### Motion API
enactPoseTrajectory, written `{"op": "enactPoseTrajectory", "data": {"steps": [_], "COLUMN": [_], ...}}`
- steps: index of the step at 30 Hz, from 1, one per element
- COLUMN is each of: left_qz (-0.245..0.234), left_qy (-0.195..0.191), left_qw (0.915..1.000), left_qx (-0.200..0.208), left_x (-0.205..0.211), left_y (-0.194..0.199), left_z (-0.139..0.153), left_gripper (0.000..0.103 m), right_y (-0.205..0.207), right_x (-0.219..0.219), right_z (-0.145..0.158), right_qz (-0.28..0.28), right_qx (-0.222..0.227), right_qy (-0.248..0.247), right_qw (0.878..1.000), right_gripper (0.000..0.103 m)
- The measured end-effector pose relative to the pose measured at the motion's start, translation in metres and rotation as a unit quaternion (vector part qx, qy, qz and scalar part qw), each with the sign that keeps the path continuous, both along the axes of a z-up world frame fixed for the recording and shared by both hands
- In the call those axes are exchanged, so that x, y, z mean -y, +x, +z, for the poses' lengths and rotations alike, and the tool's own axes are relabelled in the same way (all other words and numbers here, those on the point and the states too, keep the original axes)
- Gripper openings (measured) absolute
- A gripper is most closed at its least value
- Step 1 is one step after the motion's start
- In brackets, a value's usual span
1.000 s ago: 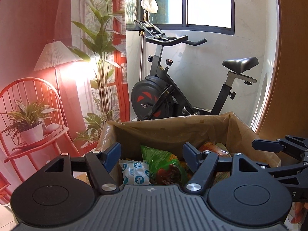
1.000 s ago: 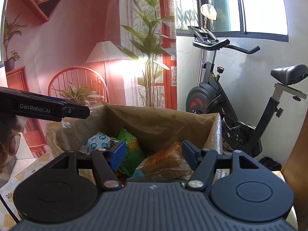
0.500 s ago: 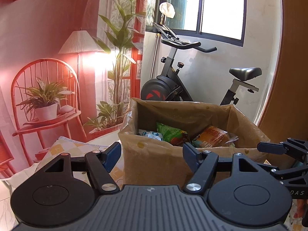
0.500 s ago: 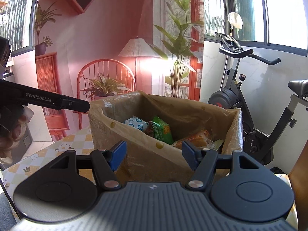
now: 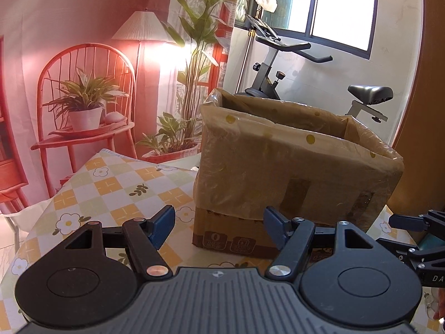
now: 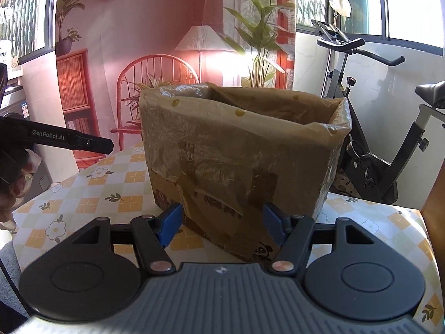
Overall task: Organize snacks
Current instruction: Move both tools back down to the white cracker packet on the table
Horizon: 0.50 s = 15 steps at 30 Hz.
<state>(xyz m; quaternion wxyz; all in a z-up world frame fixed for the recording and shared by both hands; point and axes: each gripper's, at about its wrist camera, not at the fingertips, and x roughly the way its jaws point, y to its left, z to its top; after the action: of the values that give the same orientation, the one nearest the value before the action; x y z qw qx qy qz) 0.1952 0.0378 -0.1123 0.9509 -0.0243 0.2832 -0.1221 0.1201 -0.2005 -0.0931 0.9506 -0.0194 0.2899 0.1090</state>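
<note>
A: From the left wrist view, what do you see?

B: The left gripper (image 5: 219,226) has its 2 blue pads spread apart with nothing between them. It hangs over the checked tablecloth (image 5: 111,186), just short of the cardboard box (image 5: 294,172). The box stands on the table, lined with a brownish plastic bag (image 5: 306,139) folded over its rim. Its inside is hidden from here, so no snacks show. The right gripper's tip (image 5: 411,224) pokes in at the right edge.

A: And the right wrist view?

B: The right gripper (image 6: 222,226) is likewise parted about midway and empty, facing the box's taped front (image 6: 236,167). The box sits near the middle of the table. At the left edge a hand (image 6: 14,192) holds the left gripper's finger (image 6: 69,140), well left of the box. An exercise bike (image 6: 375,144) stands behind.
</note>
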Motion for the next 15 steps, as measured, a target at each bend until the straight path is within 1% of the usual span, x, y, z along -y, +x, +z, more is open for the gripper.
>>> {"op": "enactPoseTrajectory", "data": {"steps": [7,11,15], "left_qz": [0.016,0.020,0.022], "left_qy": [-0.003,0.003,0.005], "left_qw": [0.9993,0.9989,0.9984], "left_qx": [-0.034,-0.042,-0.052], "left_x": [0.001,0.003,0.006], "left_y": [-0.004,-0.006,-0.007], "left_z": [-0.026,-0.032,-0.037], "left_gripper": [0.072,0.072,0.072], "right_y": [-0.006,-0.005,-0.004], "right_x": [-0.001,0.005,0.012], "right_z": [-0.030,-0.044,-0.056], "right_qz": [0.020,0.020,0.018], "right_qx": [-0.028,-0.045,-0.064], "right_qy": [-0.021,-0.012,-0.016], "right_qw": [0.999,0.999,0.998], "right_gripper": [0.067,0.067,0.067]}}
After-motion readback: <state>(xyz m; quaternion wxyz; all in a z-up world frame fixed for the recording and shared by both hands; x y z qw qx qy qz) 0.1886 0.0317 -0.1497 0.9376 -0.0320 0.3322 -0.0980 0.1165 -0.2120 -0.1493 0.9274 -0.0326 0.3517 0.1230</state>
